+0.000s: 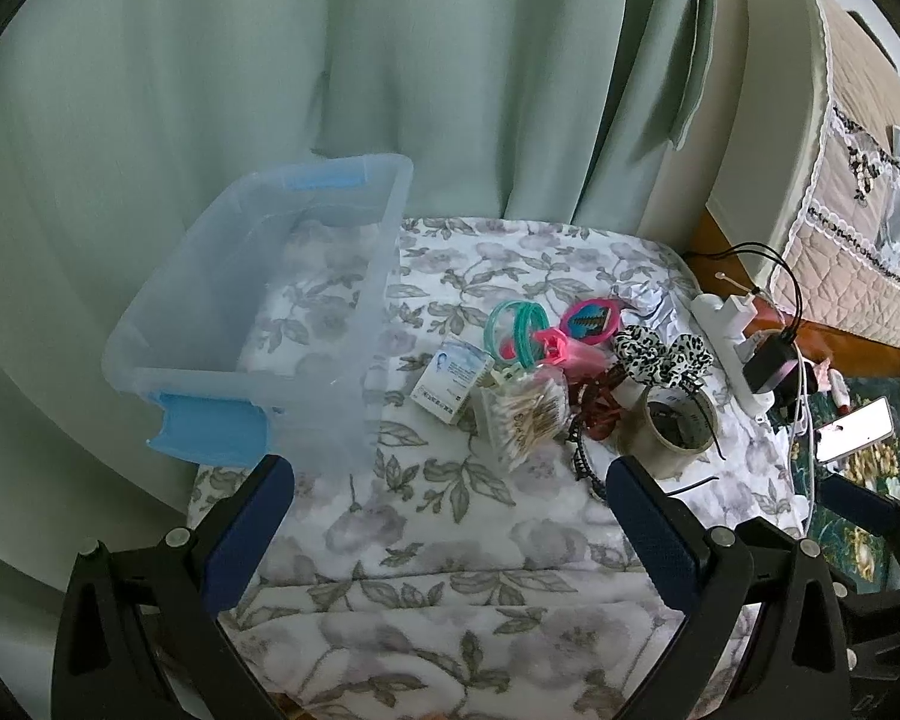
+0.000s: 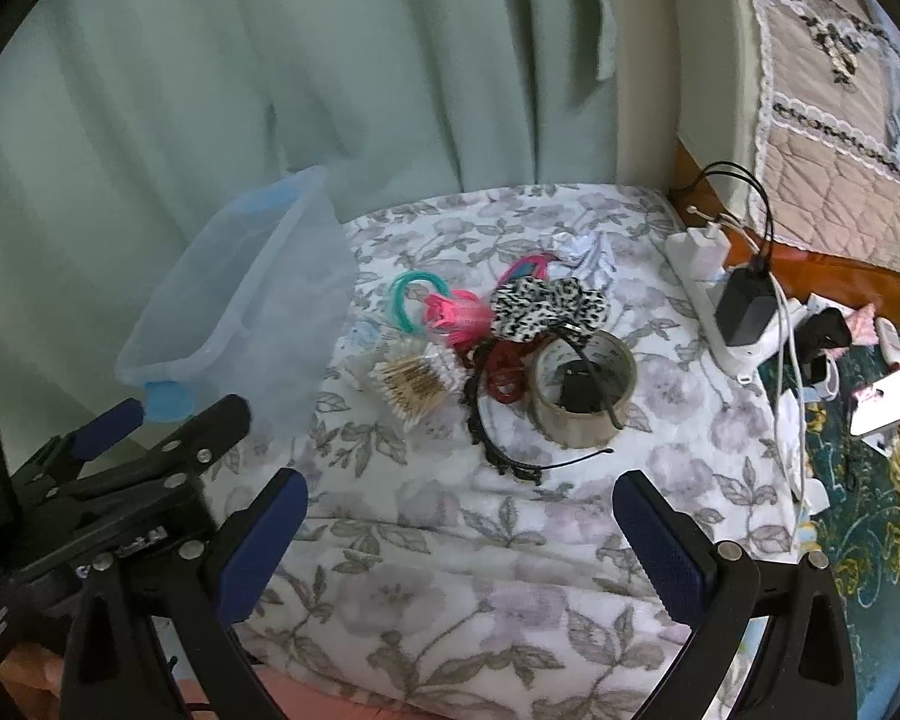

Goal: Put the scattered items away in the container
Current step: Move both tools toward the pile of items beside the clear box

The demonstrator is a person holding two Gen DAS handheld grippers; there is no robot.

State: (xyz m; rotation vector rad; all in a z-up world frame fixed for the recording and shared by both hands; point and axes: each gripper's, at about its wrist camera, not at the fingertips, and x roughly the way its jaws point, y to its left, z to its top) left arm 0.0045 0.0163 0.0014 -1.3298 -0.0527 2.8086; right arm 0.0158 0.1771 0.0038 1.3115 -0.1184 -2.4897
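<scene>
A clear plastic bin (image 1: 150, 354) with blue handles stands empty at the left of the floral-covered surface; it also shows in the right wrist view (image 2: 168, 348). A pile of items lies to its right: a small white box (image 1: 450, 381), a cotton swab pack (image 1: 522, 414) (image 2: 414, 384), teal rings (image 1: 513, 327), a pink clip (image 1: 555, 348), a spotted scrunchie (image 1: 660, 354) (image 2: 546, 300), a tape roll (image 1: 678, 420) (image 2: 582, 396) and a black headband (image 2: 498, 456). My left gripper (image 1: 450, 480) is open and empty, near side of the pile. My right gripper (image 2: 459, 492) is open and empty, near the headband.
A white power strip (image 1: 732, 336) with chargers and cables lies at the surface's right edge. A phone (image 1: 852, 429) lies on the patterned floor beyond. Green curtains (image 1: 390, 60) hang behind. A quilt-covered bed (image 1: 858, 180) stands at the right.
</scene>
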